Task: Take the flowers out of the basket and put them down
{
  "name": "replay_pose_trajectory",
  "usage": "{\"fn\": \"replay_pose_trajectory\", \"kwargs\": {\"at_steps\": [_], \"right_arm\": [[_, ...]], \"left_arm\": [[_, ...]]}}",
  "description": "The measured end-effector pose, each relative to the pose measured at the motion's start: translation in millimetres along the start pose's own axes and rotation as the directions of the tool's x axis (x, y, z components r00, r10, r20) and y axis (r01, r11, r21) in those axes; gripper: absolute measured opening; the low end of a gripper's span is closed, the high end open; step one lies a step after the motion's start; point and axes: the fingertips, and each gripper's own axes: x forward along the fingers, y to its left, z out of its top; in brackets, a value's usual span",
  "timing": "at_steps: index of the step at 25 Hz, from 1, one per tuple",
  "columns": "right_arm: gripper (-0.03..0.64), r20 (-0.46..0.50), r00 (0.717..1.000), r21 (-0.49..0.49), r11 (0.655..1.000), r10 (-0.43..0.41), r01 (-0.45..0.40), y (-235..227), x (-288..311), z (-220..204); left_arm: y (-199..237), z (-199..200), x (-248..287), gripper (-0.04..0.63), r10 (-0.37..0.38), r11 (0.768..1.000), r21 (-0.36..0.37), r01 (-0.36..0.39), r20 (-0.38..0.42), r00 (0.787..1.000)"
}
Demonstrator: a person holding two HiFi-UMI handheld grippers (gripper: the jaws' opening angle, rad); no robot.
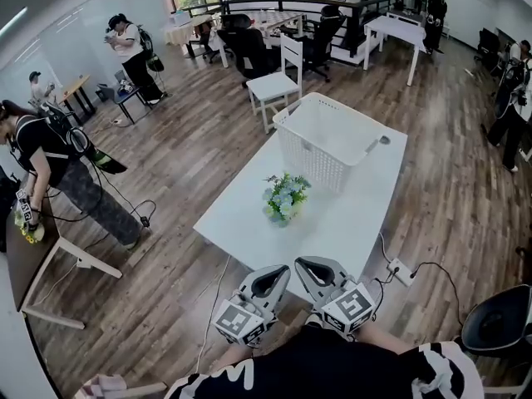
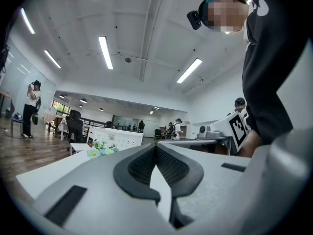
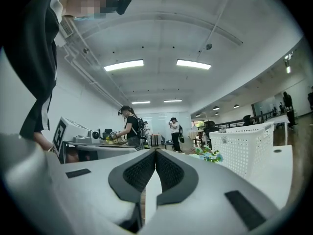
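- The small bunch of pale blue and white flowers (image 1: 285, 198) sits on the bare top of the white table (image 1: 332, 227). It is outside the basket, near its left corner on the person's side but not touching it.
- The white mesh basket (image 1: 309, 163) stands upright at the far end of the table.
- The left gripper (image 1: 281, 274) is held at the table's near edge, close to the person's body. Its jaws are clenched pad to pad and grasp nothing.
- The right gripper (image 1: 307, 269) is just beside it, also squeezed together and empty.
- Both grippers point across the table and are well apart from the flowers.
- A white chair (image 1: 278, 77) stands beyond the basket.
- A power strip (image 1: 399, 271) lies on the wooden floor to the right of the table.
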Motion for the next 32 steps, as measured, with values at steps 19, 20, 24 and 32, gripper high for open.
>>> {"fn": "replay_pose_trajectory", "kwargs": {"at_steps": [19,20,24,32], "right_arm": [[0.017,0.065,0.985,-0.169,0.971,-0.162,0.171,107.9,-79.0,26.9],[0.017,0.070,0.985,-0.182,0.969,-0.159,0.169,114.1,-79.9,30.1],[0.018,0.062,0.989,-0.279,0.950,-0.131,0.143,140.2,-86.2,33.7],[0.017,0.044,0.992,-0.199,0.972,-0.116,0.122,158.7,-131.9,21.2]], "left_arm": [[-96.0,-7.4,-108.5,0.003,-0.125,0.992,-0.007,0.125,0.012,0.992],[-99.8,-6.7,-111.2,0.003,-0.126,0.992,-0.006,0.126,0.012,0.992],[-113.9,-0.4,-121.3,0.003,-0.120,0.993,0.010,0.120,0.024,0.993],[-150.6,5.2,-134.7,0.003,-0.058,0.998,0.022,0.057,0.032,0.998]]}}
